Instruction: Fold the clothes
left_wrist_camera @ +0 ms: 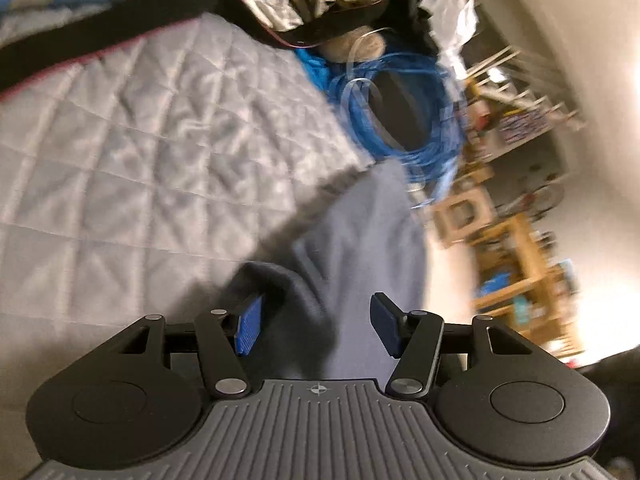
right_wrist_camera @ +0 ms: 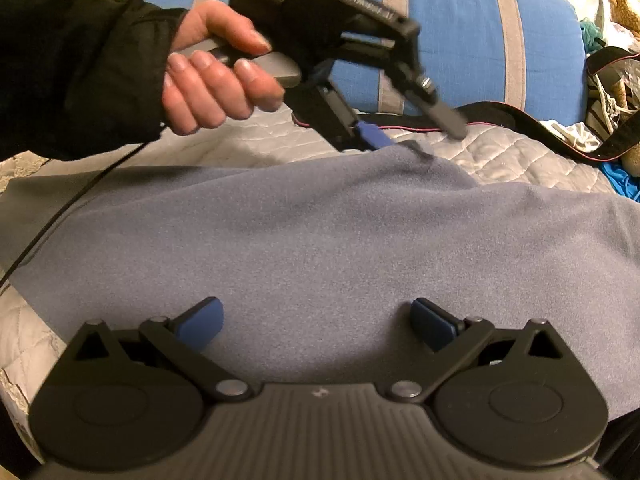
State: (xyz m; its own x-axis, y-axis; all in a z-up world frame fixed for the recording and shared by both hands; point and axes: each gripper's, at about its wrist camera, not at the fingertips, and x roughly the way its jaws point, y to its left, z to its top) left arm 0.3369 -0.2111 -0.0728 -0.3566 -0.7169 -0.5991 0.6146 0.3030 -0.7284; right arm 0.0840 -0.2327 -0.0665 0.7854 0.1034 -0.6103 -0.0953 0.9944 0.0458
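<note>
A blue-grey fleece garment [right_wrist_camera: 320, 232] lies spread on the quilted grey bed cover [right_wrist_camera: 512, 152]. In the right wrist view my left gripper [right_wrist_camera: 416, 136] is held in a hand at the garment's far edge, its jaws open around a raised corner of the fabric. In the left wrist view that gripper [left_wrist_camera: 316, 328] is open with a fold of the garment [left_wrist_camera: 360, 240] between its blue pads. My right gripper [right_wrist_camera: 316, 320] is open and empty, low over the near part of the garment.
A blue cushion with grey stripes [right_wrist_camera: 460, 40] stands behind the bed. A black strap with red edging [right_wrist_camera: 532, 118] lies across the cover. A coil of blue cable [left_wrist_camera: 404, 108] and clutter sit beyond the bed edge. Wooden shelves [left_wrist_camera: 516, 248] stand at the wall.
</note>
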